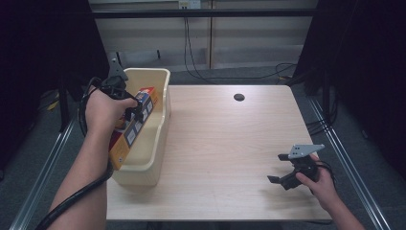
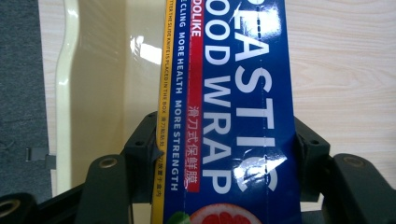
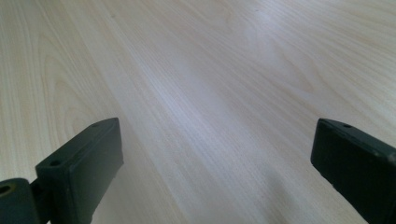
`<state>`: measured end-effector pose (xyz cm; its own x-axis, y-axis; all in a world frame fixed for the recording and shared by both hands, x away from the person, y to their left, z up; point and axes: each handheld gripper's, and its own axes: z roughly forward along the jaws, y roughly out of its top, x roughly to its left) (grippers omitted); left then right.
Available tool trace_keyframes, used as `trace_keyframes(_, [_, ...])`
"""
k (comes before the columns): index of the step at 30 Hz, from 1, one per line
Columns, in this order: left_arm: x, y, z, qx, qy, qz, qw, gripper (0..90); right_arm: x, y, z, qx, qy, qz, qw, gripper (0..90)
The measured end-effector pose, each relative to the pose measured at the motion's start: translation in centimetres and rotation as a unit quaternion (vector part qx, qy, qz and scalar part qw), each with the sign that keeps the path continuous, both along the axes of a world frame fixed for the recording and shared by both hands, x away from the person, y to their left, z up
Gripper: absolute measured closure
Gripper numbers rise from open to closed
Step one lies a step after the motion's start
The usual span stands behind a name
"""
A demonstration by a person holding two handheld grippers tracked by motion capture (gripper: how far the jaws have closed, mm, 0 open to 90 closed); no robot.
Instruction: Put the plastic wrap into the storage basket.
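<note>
A long blue and yellow box of plastic food wrap (image 1: 134, 125) lies slanted inside the cream plastic bin (image 1: 159, 125) at the table's left edge. My left gripper (image 1: 132, 113) is shut on that box (image 2: 229, 116), its two black jaws pressing the box's sides. Over the front right of the table my right gripper (image 1: 279, 168) stands open, with only bare wood between its fingers (image 3: 81, 165).
The light wooden table (image 1: 225, 143) has a round dark cable hole (image 1: 239, 97) near its far edge. Metal rails run along both sides of the table. Cables hang at the wall behind. Grey floor lies left of the bin.
</note>
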<state>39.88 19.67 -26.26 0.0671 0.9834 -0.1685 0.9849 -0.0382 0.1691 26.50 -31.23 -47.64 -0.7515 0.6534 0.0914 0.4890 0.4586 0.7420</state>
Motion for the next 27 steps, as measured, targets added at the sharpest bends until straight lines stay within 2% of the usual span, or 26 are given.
trace_keyframes(4, [0.0,-0.2,-0.4,0.001,-0.002,0.003,1.0,40.6,0.0,0.0,0.0,-0.001,-0.001,0.0,1.0,2.2])
trace_keyframes(11, [0.0,-0.2,-1.3,0.006,0.005,0.003,1.0,40.5,0.0,0.0,0.0,0.001,-0.001,0.004,1.0,2.2])
trace_keyframes(16, [-0.1,0.0,-2.0,0.0,0.014,0.007,0.9999,40.5,0.0,0.1,0.0,-0.001,0.0,0.003,1.0,2.2])
trace_keyframes(24, [-0.2,0.1,-2.4,-0.002,0.021,0.005,0.9998,40.5,0.0,0.0,0.0,0.001,-0.001,0.005,1.0,2.2])
trace_keyframes(26, [-0.2,0.1,-2.6,0.003,0.022,0.011,0.9997,40.4,0.0,0.0,0.0,0.001,-0.001,0.005,1.0,2.2])
trace_keyframes(27, [-0.2,0.1,-2.7,0.004,0.025,0.006,0.9997,40.4,0.0,0.1,0.0,0.0,-0.001,0.007,1.0,2.2])
